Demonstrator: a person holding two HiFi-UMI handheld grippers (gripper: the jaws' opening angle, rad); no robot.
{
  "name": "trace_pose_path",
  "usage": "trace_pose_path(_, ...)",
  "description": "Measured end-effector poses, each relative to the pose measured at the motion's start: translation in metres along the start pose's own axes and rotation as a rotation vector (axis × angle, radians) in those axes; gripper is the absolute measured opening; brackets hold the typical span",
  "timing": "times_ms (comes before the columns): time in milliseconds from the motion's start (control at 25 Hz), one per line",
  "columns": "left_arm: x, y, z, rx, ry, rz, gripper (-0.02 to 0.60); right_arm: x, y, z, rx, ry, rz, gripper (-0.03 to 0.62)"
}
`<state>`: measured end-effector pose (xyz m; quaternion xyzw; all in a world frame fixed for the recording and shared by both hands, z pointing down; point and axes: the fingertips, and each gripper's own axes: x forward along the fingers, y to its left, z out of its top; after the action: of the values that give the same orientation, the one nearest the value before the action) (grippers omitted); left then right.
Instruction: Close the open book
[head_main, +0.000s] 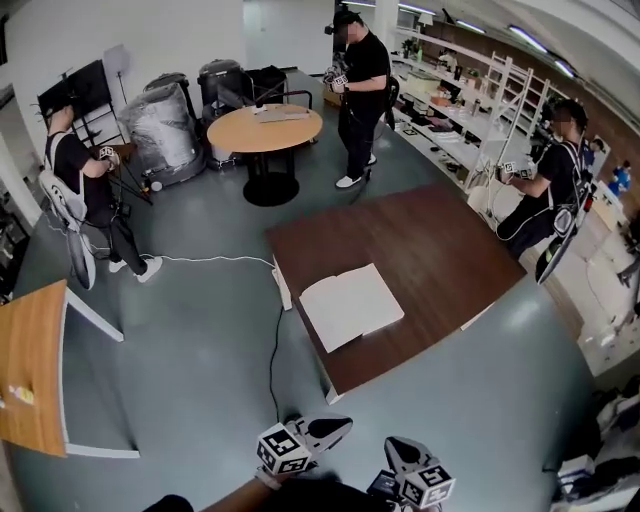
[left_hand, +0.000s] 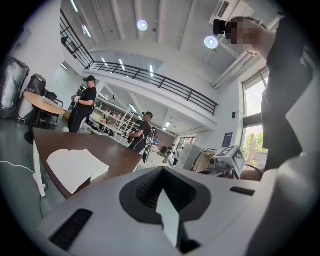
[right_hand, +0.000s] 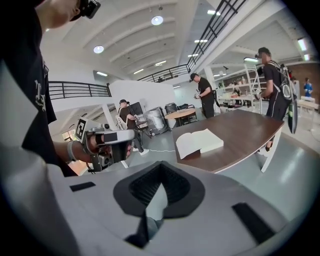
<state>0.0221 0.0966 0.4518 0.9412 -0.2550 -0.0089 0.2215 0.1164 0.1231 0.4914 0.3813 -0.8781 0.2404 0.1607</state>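
An open book (head_main: 350, 305) with blank white pages lies flat near the front-left corner of a dark brown table (head_main: 430, 245). It also shows in the left gripper view as the book (left_hand: 75, 165) and in the right gripper view as the book (right_hand: 198, 142). My left gripper (head_main: 335, 430) and right gripper (head_main: 398, 450) hover low at the bottom of the head view, well short of the table. Both are shut with nothing between the jaws. The left gripper (left_hand: 162, 200) and right gripper (right_hand: 160, 197) point towards the table from a distance.
Grey floor lies between me and the table, crossed by a cable (head_main: 272, 345). A wooden desk (head_main: 30, 370) stands at left, a round table (head_main: 265, 128) behind. A person (head_main: 545, 190) stands by the brown table's right end; two others are farther back.
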Motion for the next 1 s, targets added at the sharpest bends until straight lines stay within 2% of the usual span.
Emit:
trace_pose_path(160,-0.009,0.021,0.014,-0.013,-0.023,0.042,0.005,0.017,0.002,0.013,-0.069,0.059,0.017,-0.012)
trace_pose_path(360,-0.023,0.041,0.039,-0.007,-0.043,0.069,0.005,0.039,0.005,0.040,-0.091,0.060,0.033,-0.012)
trace_pose_path(640,-0.037,0.090,0.056,-0.007,-0.074,0.106,0.005,0.092,0.011,0.062,-0.140,0.079,0.068,-0.012)
trace_pose_path(1000,-0.058,0.149,0.064,-0.004,-0.083,0.121,0.005,0.146,0.029,0.066,-0.196,0.123,0.086,-0.012)
